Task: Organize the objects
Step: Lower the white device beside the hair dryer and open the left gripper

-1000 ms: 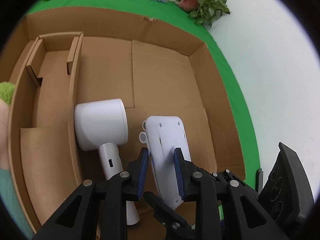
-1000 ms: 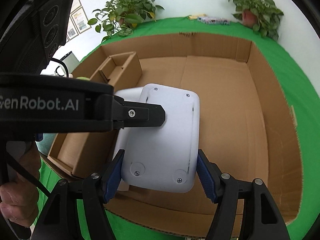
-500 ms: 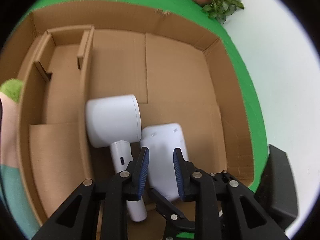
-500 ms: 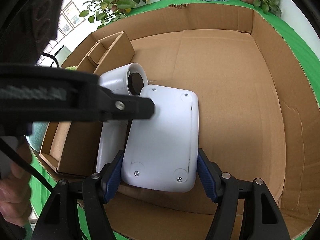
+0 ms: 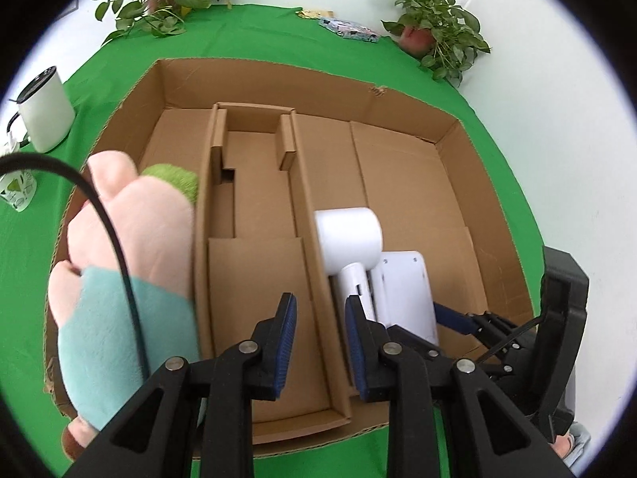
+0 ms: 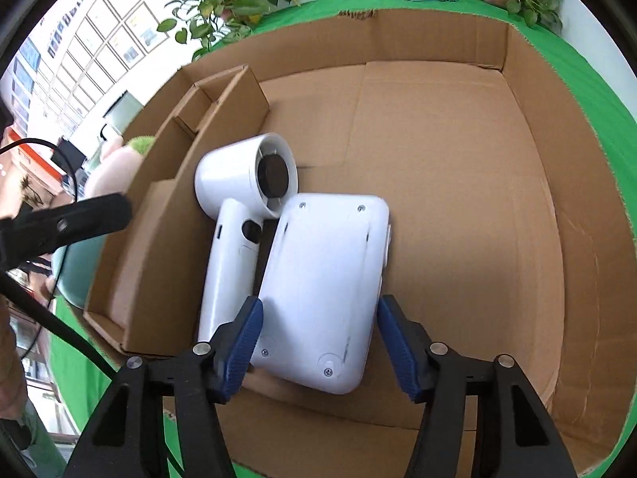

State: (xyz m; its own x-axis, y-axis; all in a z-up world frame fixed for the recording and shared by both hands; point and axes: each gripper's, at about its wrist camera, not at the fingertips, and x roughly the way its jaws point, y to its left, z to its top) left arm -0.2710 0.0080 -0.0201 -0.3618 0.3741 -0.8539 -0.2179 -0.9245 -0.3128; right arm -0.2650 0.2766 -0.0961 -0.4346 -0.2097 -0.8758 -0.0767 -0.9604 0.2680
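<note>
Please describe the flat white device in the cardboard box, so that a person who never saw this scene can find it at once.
Look in the big cardboard box on the green cloth, in its wide section. Two white things lie there side by side. The flat white device is the rounded slab with small screws; its neighbour, the hair dryer, has a round barrel and handle.

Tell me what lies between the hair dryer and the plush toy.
The narrow cardboard divider tray lies between hair dryer and plush toy, seen in the left wrist view.
</note>
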